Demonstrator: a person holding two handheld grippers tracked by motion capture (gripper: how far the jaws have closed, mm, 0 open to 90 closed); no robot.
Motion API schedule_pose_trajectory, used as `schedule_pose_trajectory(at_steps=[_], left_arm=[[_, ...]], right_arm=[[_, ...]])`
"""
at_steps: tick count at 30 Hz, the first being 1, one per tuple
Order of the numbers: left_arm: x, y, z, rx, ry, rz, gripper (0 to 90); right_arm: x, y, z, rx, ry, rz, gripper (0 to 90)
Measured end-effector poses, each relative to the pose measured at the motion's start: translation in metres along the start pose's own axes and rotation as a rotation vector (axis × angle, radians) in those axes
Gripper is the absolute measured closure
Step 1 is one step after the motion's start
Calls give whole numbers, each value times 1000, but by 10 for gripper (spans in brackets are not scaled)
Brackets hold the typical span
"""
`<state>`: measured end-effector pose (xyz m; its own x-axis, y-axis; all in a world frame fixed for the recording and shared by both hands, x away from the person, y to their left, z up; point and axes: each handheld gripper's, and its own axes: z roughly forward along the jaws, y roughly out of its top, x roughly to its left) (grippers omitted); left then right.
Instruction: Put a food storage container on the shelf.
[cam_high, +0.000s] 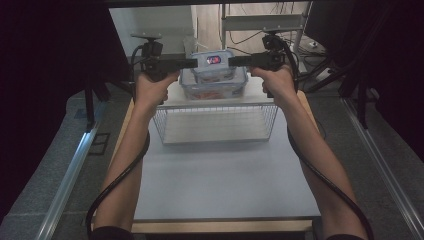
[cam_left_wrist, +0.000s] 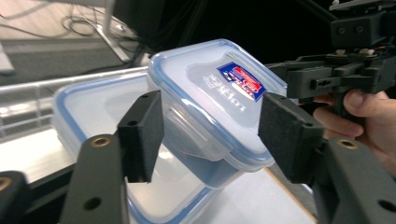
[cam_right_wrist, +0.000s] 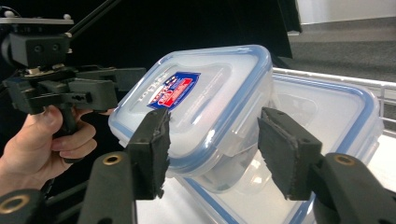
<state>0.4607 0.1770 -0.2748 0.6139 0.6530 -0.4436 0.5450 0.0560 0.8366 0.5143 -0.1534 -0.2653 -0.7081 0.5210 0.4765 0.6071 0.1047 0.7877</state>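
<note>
Left gripper and right gripper: jaws released, flanking small lidded container, stacked on large lidded container atop wire basket. Gripper views reveal pads off its sides; lid label legible.

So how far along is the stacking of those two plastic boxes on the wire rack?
Mostly done, it seems. The small box sits on top of the large box, which rests on the wire rack. In hand: the left tool and right tool flank the small box, jaws apart from its sides in the gripper views. Left: probably just drawing both tools away.
</note>
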Motion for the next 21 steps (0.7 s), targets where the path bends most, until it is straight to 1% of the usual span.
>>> schedule_pose_trajectory(at_steps=[2,4,5,6,8,10,11,12,13,16,17,18,21], left_arm=[[-2,0,-3,-7,17,20,371],[-6,-2,-8,-12,15,48,369],[-8,-4,-10,-20,13,63,370],[-10,-5,-13,-23,13,81,377],[-15,-10,-17,-21,29,122,417],[-20,-17,-21,-15,41,158,480],[-22,-21,-22,-11,47,178,540],[-24,-24,-23,-3,58,201,578],[-25,-28,-23,6,65,216,638],[-29,-36,-20,20,71,250,806],[-29,-38,-18,21,65,251,856],[-29,-40,-15,26,52,249,890],[-30,-42,-7,44,43,257,899]], right_arm=[[0,0,-1,-4,-7,-13,421],[1,-1,-3,-8,-20,-35,415],[2,-1,-5,-12,-17,-44,415],[3,-2,-6,-20,-11,-52,415],[4,-3,-10,-27,-16,-67,418],[5,-4,-13,-32,-32,-87,428],[6,-5,-15,-31,-40,-96,435],[7,-6,-16,-32,-47,-102,444],[7,-7,-17,-39,-54,-116,451],[7,-11,-21,-43,-72,-129,482],[7,-12,-22,-47,-78,-136,500],[7,-13,-23,-44,-81,-136,507],[7,-17,-25,-45,-107,-153,553]])
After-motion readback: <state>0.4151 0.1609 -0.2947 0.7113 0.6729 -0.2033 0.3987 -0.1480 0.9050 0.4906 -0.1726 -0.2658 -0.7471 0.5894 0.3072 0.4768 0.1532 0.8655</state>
